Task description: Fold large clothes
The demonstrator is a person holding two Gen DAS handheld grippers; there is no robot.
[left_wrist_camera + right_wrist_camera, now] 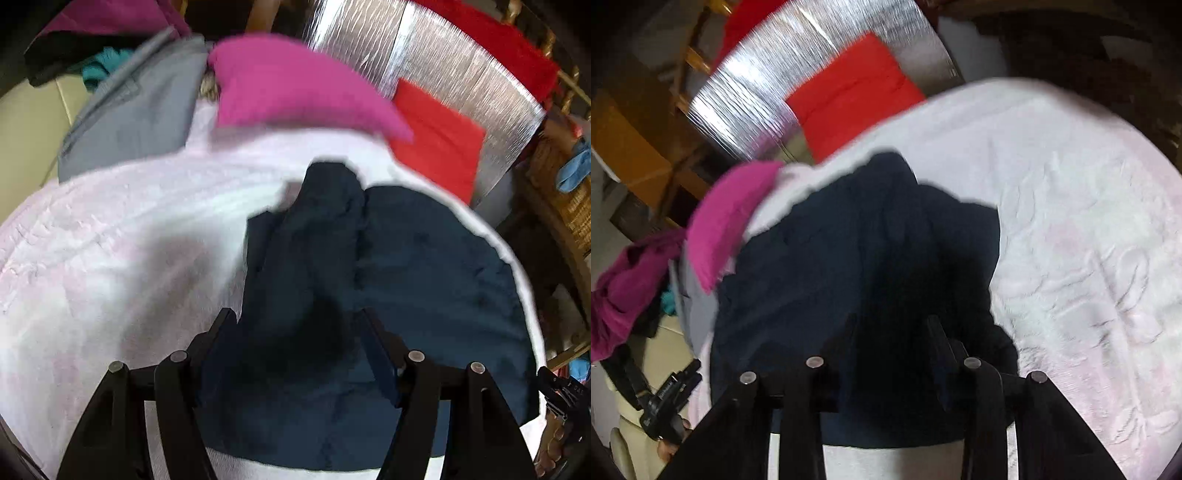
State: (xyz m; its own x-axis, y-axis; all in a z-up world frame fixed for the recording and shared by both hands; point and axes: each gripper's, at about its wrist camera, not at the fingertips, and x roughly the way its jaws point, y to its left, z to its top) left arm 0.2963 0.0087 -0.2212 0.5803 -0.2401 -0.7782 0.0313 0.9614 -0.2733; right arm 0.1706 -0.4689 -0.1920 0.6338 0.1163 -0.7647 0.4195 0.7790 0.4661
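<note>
A dark navy garment [424, 266] lies bunched on a white and pale pink towel-like cloth [110, 240]. My left gripper [295, 325] hovers over the near part of the garment. Its jaws stand wide apart, and the cloth lies below them without either pad pressing on it. In the right wrist view the same navy garment [849, 240] fills the middle, on the pale cloth [1071, 221]. My right gripper [892, 328] sits right over it with a narrower gap. That gap is filled with dark fabric, and it is too dark to see whether the pads pinch it.
A magenta folded piece [295, 85], a grey garment [140, 114] and a red folded piece [439, 140] lie at the far side. Behind them is a silver foil sheet [461, 74]. A wicker basket [565, 199] stands at the right. A purple garment [624, 288] hangs at the left.
</note>
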